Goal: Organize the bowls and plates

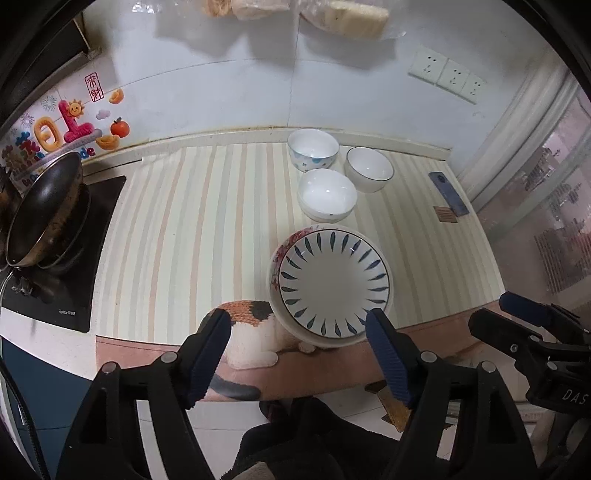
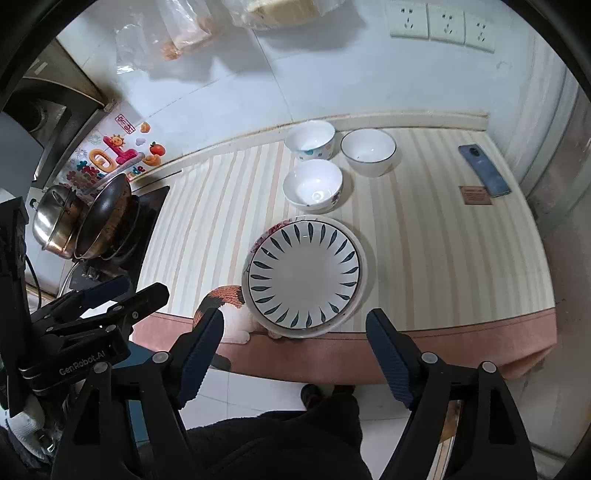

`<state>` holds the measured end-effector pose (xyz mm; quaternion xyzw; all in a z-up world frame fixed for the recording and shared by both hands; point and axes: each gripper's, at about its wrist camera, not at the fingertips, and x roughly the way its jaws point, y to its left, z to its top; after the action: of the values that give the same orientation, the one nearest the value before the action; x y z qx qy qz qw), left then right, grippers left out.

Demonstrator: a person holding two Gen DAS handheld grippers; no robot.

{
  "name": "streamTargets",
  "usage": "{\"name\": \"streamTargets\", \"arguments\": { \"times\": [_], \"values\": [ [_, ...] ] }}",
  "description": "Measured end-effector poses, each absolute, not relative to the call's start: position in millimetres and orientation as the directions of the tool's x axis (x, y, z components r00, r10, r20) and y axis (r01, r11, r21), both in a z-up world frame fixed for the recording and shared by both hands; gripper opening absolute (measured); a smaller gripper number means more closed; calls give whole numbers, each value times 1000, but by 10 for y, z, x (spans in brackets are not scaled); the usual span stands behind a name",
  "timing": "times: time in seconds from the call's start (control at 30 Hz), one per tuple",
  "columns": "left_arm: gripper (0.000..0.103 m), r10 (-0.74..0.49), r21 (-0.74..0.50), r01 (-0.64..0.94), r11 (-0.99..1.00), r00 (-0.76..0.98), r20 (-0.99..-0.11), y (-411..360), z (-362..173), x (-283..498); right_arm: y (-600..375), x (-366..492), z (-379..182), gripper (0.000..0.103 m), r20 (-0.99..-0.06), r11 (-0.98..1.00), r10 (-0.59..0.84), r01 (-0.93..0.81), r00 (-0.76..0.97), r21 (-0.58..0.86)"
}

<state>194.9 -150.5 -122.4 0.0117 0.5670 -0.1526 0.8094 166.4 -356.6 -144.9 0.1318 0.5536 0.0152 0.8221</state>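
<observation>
A stack of plates (image 1: pixel 333 284) (image 2: pixel 303 275), topped by one with blue leaf marks, sits near the counter's front edge. Behind it stand three white bowls: a near one (image 1: pixel 327 194) (image 2: pixel 313 185), one with blue flowers (image 1: pixel 313 147) (image 2: pixel 310 139), and a dark-rimmed one (image 1: pixel 369 168) (image 2: pixel 368 151). My left gripper (image 1: pixel 297 328) hangs open high above the front edge, nothing between its fingers. My right gripper (image 2: pixel 293 325) is open too and holds nothing. Each gripper shows in the other's view: the right gripper (image 1: pixel 532 325) at the right edge, the left gripper (image 2: pixel 110 295) at the left.
A striped mat (image 1: pixel 192 229) (image 2: pixel 424 240) with a cat picture covers the counter. A dark pan (image 1: pixel 48 206) (image 2: pixel 105 218) and a steel pot (image 2: pixel 55 218) sit on the stove at left. A phone (image 1: pixel 448 194) (image 2: pixel 484 170) lies at back right. Wall sockets (image 2: pixel 441 22) and hanging bags are above.
</observation>
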Motion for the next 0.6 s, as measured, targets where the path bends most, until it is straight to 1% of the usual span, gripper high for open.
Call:
{"name": "streamTargets", "arguments": {
  "times": [0.07, 0.37, 0.53, 0.6],
  "values": [
    [75, -247, -163, 272, 948, 310, -918, -1489, -1193, 1896, -3512, 1564, -1368, 86, -904, 966, 160, 127, 396, 227],
    [75, -278, -175, 321, 931, 311, -909, -1548, -1176, 1801, -3539, 1437, -1314, 87, -900, 955, 126, 194, 416, 223],
    [75, -254, -166, 279, 946, 319, -913, -1639, -1375, 2077, -3789, 1743, -1504, 87, -896, 940, 139, 227, 422, 253],
    [75, -226, -148, 247, 958, 327, -917, -1705, -1509, 2308, -3875, 1908, -1610, 87, -892, 937, 145, 231, 428, 263]
  ]
}}
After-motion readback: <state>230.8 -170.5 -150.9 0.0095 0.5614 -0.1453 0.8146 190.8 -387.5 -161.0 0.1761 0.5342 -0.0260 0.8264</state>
